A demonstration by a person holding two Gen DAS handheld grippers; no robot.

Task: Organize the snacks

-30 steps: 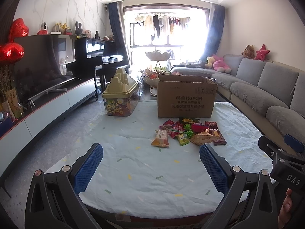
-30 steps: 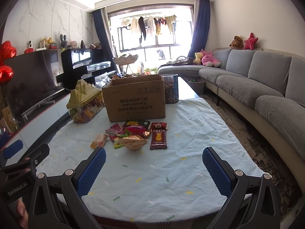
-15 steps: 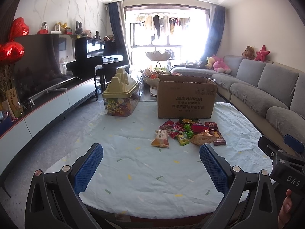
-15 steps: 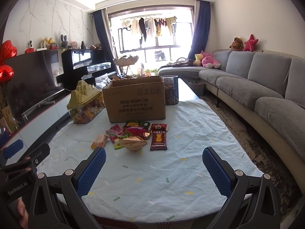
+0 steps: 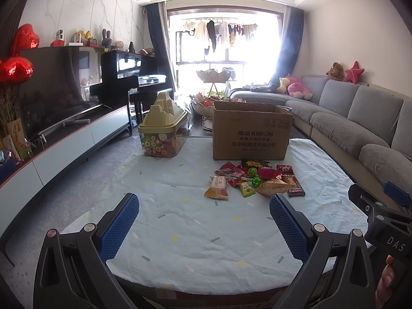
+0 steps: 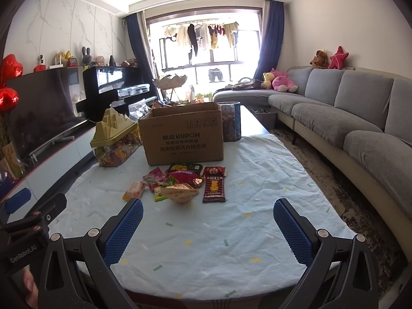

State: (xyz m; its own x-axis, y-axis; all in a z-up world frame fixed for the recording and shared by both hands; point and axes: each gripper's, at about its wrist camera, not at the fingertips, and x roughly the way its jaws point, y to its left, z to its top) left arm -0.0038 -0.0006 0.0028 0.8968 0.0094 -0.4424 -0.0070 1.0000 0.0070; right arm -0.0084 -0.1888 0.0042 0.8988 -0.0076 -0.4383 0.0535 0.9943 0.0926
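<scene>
A pile of snack packets [image 5: 253, 180] lies on the light blue tablecloth [image 5: 180, 221], just in front of an open brown cardboard box [image 5: 251, 136]. The pile also shows in the right wrist view [image 6: 180, 182], with a dark red Costa packet [image 6: 214, 188] at its right and the box [image 6: 183, 137] behind it. My left gripper [image 5: 203, 224] is open and empty, held above the table's near edge, well short of the pile. My right gripper [image 6: 208, 229] is open and empty, likewise short of the pile.
A clear candy container with a yellow mountain-shaped lid [image 5: 163, 131] stands left of the box. A clear jar of snacks [image 6: 231, 122] stands behind the box's right side. A grey sofa [image 6: 347, 118] runs along the right, a TV cabinet [image 5: 64, 141] along the left.
</scene>
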